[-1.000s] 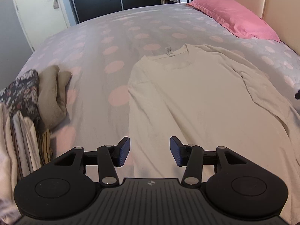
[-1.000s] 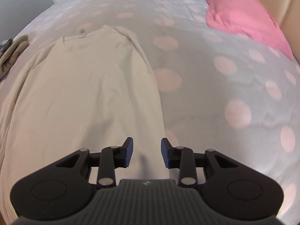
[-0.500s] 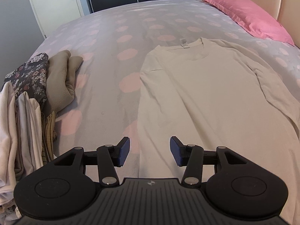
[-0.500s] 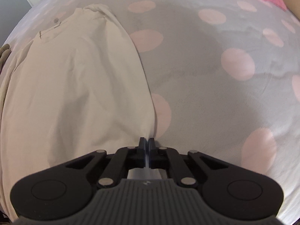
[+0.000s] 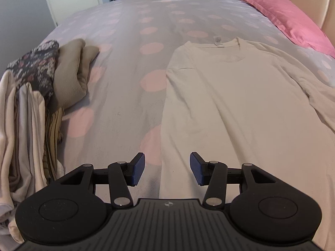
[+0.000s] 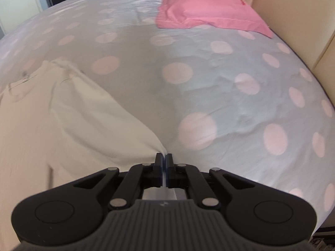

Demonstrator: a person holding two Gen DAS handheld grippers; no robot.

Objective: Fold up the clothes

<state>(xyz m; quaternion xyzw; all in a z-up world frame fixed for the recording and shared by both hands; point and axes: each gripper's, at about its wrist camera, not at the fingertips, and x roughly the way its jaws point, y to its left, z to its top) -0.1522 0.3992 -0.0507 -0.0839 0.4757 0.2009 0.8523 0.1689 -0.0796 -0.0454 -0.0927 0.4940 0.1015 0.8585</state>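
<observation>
Right gripper point(image 6: 164, 160) newly clamped on cuff of white shirt point(image 5: 230, 108), sleeve drawn out toward pink pillow point(image 6: 209, 4); first fold judged under way. Left gripper point(image 5: 167, 170) unchanged, open and empty over shirt's hem edge. Left view alone: clothes pile point(image 5: 31, 108) left of shirt. Right view alone: the pinch itself

A cream-white shirt point(image 5: 240, 108) is lying on a pale grey bedspread point(image 5: 125, 96) that is showing pink dots. A plain pink pillow point(image 6: 205, 4) is sitting at its far right corner, while dark floral point(image 5: 37, 67), beige point(image 5: 73, 73) and striped point(image 5: 52, 136) clothes are lining its left edge.
</observation>
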